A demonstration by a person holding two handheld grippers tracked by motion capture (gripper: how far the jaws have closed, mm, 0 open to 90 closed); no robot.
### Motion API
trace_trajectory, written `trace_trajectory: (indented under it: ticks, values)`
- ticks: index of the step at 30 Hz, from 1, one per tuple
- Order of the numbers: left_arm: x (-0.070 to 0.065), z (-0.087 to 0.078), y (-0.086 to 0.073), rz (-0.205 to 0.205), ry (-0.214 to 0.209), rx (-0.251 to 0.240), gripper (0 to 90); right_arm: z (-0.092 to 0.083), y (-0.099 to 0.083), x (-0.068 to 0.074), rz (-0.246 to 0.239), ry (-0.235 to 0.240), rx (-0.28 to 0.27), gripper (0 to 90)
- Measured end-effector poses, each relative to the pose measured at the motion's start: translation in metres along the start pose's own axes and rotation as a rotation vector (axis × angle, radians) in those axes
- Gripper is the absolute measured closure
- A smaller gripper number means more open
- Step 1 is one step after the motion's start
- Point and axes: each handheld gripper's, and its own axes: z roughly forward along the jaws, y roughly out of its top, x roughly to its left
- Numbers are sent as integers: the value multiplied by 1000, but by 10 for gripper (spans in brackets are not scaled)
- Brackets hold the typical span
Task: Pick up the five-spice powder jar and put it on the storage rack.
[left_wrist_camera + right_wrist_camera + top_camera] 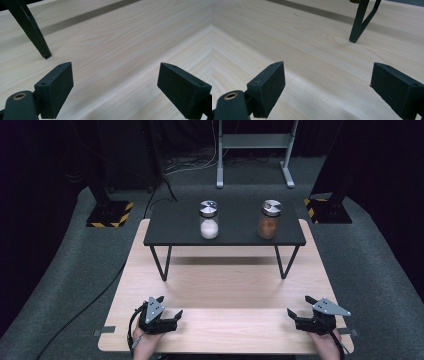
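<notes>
Two glass jars with metal lids stand on a small black raised shelf (175, 227): one holds white grains (209, 220), the other orange-brown contents (270, 219). My left gripper (170, 306) rests low over the wooden table (225, 285) near its front left, jaws wide apart with nothing between them (115, 87). My right gripper (298, 305) mirrors it at the front right, also open and empty (327, 87). Both are well short of the shelf and the jars. A shelf leg (37, 37) is ahead in the left gripper view, and another leg (359, 22) in the right gripper view.
The shelf stands on thin black hairpin legs (162, 262) with a gap beneath it. Behind the table are a grey metal stand (255, 140) and two black bases with yellow-black stripes (107, 215). A cable (90, 305) runs over the grey floor at the left.
</notes>
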Motion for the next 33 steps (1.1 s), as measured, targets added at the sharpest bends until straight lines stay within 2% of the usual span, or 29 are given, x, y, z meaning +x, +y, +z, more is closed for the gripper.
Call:
trace_trajectory:
  ticks: [6,33]
  values:
    - [-1,0,-1,1,2,-7,129,0,0,-2,16,0,4,110]
    - [-1,2,2,8,-1,2,127,-3,0,-3,26,-6,14,111]
